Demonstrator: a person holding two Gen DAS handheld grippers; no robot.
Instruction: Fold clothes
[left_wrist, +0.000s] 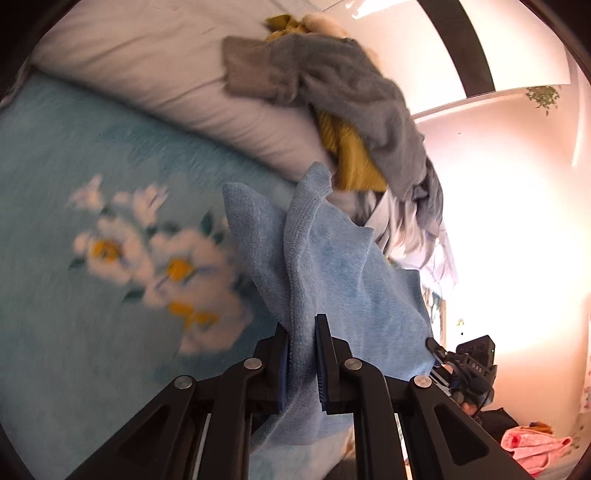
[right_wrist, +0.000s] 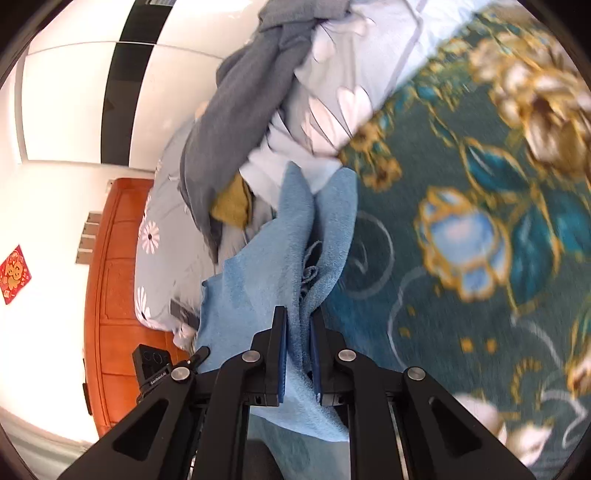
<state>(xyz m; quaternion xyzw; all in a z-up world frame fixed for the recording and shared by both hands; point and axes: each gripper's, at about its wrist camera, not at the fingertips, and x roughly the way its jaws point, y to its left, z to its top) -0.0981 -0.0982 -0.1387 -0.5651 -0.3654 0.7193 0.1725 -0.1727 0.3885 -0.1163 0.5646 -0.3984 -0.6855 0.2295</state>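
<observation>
A light blue towel (left_wrist: 332, 266) hangs stretched between both grippers above the bed. My left gripper (left_wrist: 302, 325) is shut on one edge of it. My right gripper (right_wrist: 298, 317) is shut on another edge of the same towel (right_wrist: 266, 266). The right gripper also shows in the left wrist view (left_wrist: 469, 365), at the towel's far edge. The left gripper shows in the right wrist view (right_wrist: 159, 369), low on the left. A pile of unfolded clothes (left_wrist: 354, 96), grey and mustard yellow, lies beyond the towel; it also shows in the right wrist view (right_wrist: 236, 122).
A light blue flowered blanket (left_wrist: 92, 229) covers the bed, with a white pillow (left_wrist: 155, 66) behind. A dark teal flowered blanket (right_wrist: 480, 221) lies to the right. A grey daisy-print quilt (right_wrist: 159, 240) and a wooden headboard (right_wrist: 110, 295) are beside the pile. Pink cloth (left_wrist: 535, 446) lies low right.
</observation>
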